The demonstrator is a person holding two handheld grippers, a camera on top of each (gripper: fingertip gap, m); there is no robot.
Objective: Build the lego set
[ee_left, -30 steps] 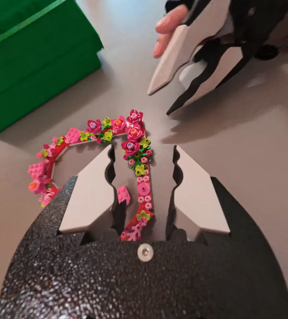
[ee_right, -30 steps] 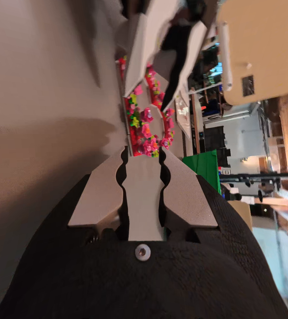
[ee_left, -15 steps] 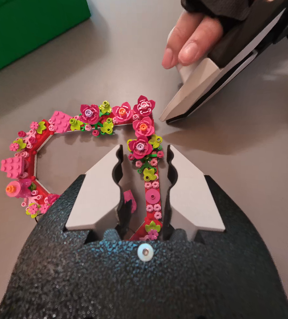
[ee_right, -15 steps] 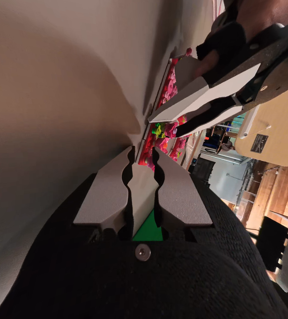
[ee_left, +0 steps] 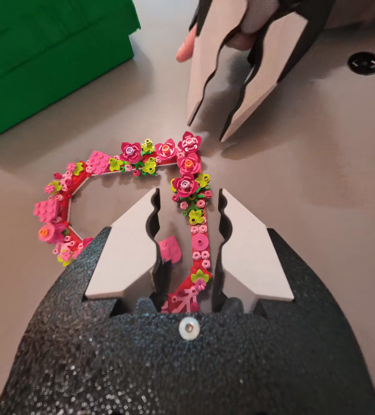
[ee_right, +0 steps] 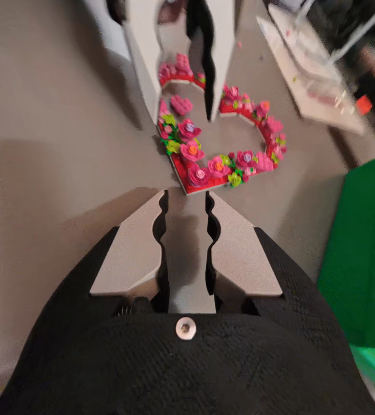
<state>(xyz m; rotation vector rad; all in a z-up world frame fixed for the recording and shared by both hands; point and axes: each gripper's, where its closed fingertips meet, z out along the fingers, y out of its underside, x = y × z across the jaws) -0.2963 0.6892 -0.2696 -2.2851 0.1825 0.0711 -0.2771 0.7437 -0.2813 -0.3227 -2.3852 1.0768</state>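
A red heart-shaped lego frame (ee_left: 199, 226) covered with pink roses and lime leaves lies flat on the grey table. My left gripper (ee_left: 189, 190) is open and straddles the frame's straight side, with a small gap on each side. A loose pink brick (ee_left: 169, 249) lies inside the frame by my left finger. My right gripper (ee_right: 186, 192) is open and empty, with its tips just short of the frame's pointed corner (ee_right: 188, 188). It also shows in the left wrist view (ee_left: 205, 131). The left gripper (ee_right: 183, 120) and the pink brick (ee_right: 181, 105) show in the right wrist view.
A green box (ee_left: 47, 56) stands at the far left of the table and shows at the right in the right wrist view (ee_right: 361, 247). A white board with small parts (ee_right: 305, 78) lies beyond the frame. A round black hole (ee_left: 364, 63) sits in the tabletop. The loose pink brick (ee_left: 169, 249) sits 6 cm or so from the ends of my left fingers. My right wrist view (ee_right: 179, 103) looks at it from another angle.
My right gripper has rolled from edge-on to level and now points its tips at the frame's corner. My left gripper narrowed a little around the frame's side and stays there.
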